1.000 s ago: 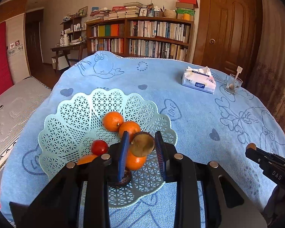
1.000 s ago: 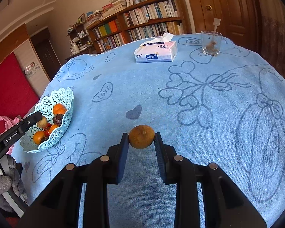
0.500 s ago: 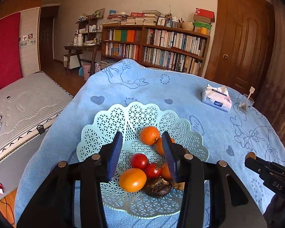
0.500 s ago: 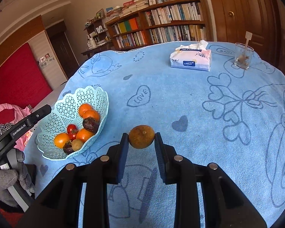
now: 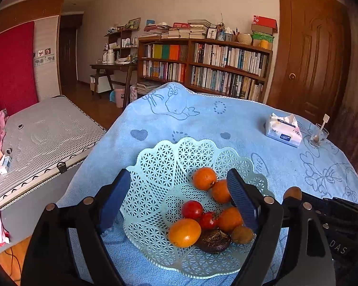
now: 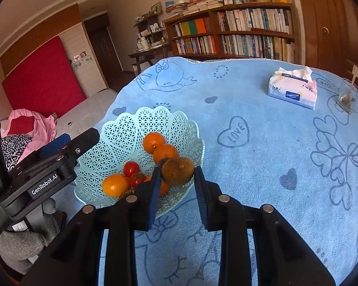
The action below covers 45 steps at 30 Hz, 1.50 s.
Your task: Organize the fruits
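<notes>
Right gripper (image 6: 176,186) now over basket (image 6: 121,128) rim, jaws clamping kiwi (image 6: 177,171), left jaws spread wide.

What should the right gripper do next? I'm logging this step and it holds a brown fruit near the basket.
Probably carry on a little over the basket rim, then open. The right gripper is shut on the brown fruit, seemingly just above the near rim. The left gripper is open and empty over the basket.
</notes>
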Each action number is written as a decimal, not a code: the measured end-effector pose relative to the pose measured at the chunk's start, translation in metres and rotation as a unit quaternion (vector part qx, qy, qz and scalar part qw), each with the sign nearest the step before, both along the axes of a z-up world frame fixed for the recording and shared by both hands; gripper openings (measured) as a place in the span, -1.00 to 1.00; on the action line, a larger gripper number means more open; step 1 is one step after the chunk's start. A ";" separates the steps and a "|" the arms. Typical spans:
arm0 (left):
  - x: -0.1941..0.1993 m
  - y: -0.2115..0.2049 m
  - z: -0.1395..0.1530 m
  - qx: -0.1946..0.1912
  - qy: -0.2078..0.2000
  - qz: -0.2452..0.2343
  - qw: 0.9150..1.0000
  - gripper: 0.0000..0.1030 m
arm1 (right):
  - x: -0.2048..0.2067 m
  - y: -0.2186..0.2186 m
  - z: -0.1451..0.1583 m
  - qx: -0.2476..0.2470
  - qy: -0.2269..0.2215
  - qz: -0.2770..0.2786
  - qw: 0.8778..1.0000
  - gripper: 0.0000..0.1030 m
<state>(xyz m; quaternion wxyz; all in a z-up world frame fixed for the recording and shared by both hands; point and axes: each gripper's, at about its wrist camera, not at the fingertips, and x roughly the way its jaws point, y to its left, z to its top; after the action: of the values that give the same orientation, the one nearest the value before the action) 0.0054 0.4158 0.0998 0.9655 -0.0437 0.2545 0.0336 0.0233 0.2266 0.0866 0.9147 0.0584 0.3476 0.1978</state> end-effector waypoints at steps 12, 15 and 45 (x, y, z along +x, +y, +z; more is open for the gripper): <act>-0.002 0.006 0.003 -0.001 -0.003 0.009 1.000 0.80 | 0.017 0.035 -0.004 -0.014 0.009 0.023 1.000 -0.43; -0.002 0.006 0.003 -0.001 -0.003 0.009 1.000 0.80 | 0.016 0.035 -0.005 -0.017 0.008 0.022 1.000 -0.43; -0.038 0.008 -0.004 0.052 -0.009 0.027 0.998 0.94 | -0.033 0.013 -0.005 -0.059 -0.037 0.011 0.998 0.90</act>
<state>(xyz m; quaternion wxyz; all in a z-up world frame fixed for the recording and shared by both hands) -0.0328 0.4239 0.0956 0.9673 -0.0002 0.2429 0.0731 -0.0095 0.2393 0.0813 0.9267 -0.0069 0.3249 0.1888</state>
